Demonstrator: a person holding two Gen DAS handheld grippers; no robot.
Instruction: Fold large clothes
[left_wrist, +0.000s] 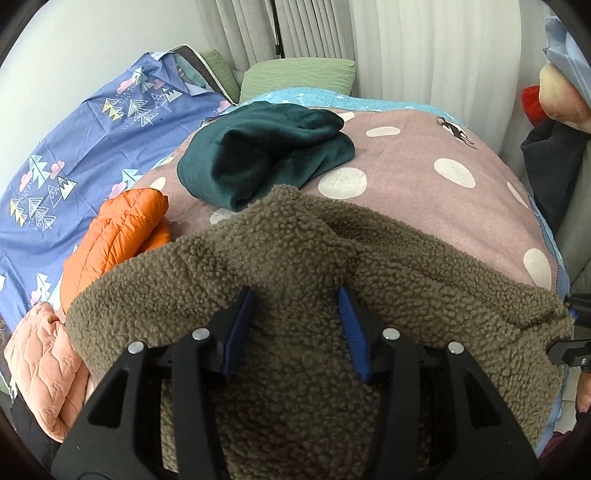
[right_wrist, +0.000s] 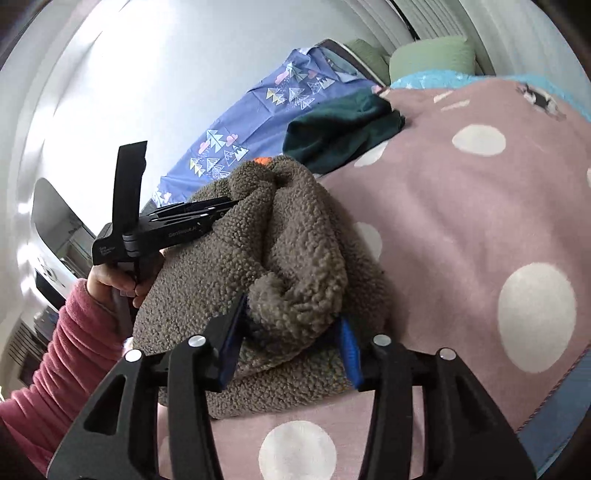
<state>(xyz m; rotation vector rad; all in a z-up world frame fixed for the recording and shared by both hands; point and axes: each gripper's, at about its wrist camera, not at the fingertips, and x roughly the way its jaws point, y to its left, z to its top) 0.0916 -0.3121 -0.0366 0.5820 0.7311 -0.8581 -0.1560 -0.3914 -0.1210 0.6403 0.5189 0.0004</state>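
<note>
Left claw (left_wrist: 297, 295) part open above brown fleece (left_wrist: 295, 251), gripping nothing. Right claw (right_wrist: 293, 314) part open astride fleece fold, pads apparently loose. Green garment (left_wrist: 258, 155) at 12 o'clock on bed (left_wrist: 424, 155).

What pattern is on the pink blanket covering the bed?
Large white dots on the dusty pink blanket, plus a small deer figure; clearest in the left wrist view.

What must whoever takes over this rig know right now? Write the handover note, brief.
Left gripper: open, over the brown fleece, nothing held.
Right gripper: open, a bunched fleece fold between its jaws, not clamped.
Fleece lies rumpled at the near edge of the dotted bedspread; no neat fold yet.
Left: fold it, then probably the green garment, orange jacket and pink quilted jacket.
</note>
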